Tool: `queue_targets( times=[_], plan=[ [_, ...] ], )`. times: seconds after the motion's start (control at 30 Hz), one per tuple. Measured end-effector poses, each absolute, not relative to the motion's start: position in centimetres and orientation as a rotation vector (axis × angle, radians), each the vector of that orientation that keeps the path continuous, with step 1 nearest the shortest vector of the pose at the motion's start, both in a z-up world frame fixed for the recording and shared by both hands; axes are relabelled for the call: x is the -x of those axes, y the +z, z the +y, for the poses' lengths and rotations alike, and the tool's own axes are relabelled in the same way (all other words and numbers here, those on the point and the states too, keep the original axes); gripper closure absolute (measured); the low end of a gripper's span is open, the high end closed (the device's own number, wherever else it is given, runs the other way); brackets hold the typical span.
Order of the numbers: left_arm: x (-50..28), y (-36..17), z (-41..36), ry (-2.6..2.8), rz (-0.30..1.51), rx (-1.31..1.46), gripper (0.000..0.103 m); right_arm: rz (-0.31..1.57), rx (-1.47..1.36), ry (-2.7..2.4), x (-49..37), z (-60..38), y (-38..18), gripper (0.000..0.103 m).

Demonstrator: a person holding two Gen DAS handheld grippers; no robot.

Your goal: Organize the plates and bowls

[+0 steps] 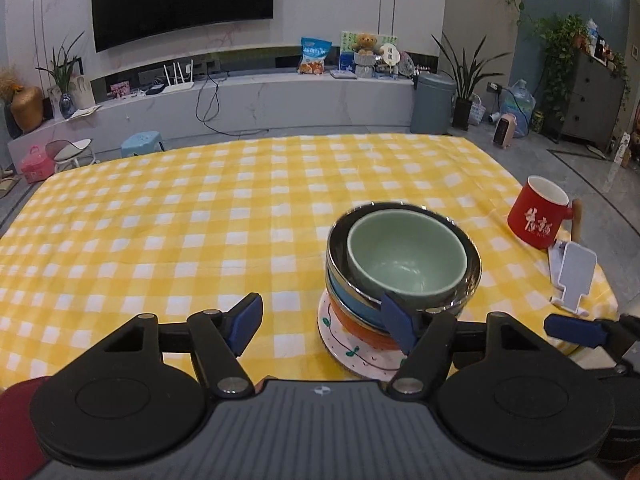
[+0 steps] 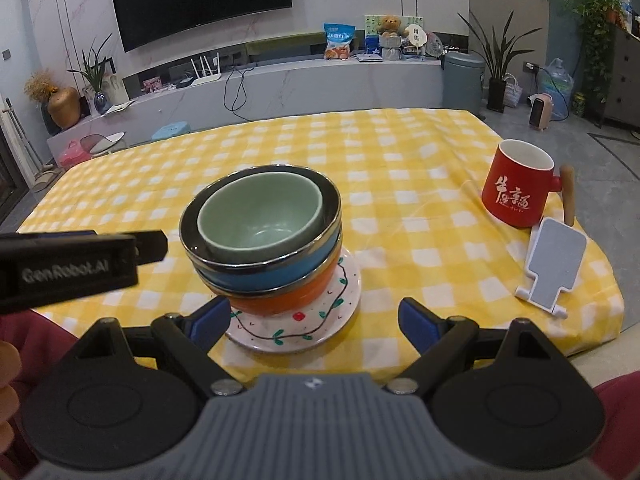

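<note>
A stack stands near the front edge of the yellow checked table: a white painted plate (image 2: 320, 320) at the bottom, an orange bowl (image 2: 288, 300), a blue bowl (image 2: 276, 274) with a steel rim, and a pale green bowl (image 2: 260, 214) nested on top. The stack also shows in the left wrist view (image 1: 404, 260). My left gripper (image 1: 324, 322) is open and empty, just left of and in front of the stack. My right gripper (image 2: 312, 320) is open and empty, its fingers either side of the plate's near edge.
A red mug (image 2: 518, 184) with a wooden handle stands at the right of the table, with a white phone stand (image 2: 554, 268) in front of it. The left gripper's body (image 2: 72, 264) shows at the left of the right wrist view.
</note>
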State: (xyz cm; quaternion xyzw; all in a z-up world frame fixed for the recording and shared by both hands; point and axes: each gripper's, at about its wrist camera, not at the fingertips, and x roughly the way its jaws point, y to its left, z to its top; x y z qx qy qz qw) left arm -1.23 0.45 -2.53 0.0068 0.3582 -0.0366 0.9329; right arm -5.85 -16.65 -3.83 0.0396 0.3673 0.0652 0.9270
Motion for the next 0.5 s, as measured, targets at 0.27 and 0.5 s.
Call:
queue_targets(
  times=[0.27,0.5],
  plan=[
    [1.44,-3.34,0.02,-0.099,0.759,-0.021,0.023,0.764,-0.118,0.143,5.77,-16.83,-4.53,0.014],
    [1.71,-2.94,-0.01,-0.092,0.76,-0.037,0.023,0.747,-0.108,0.148,5.94,-16.59,-4.38,0.014]
  ],
)
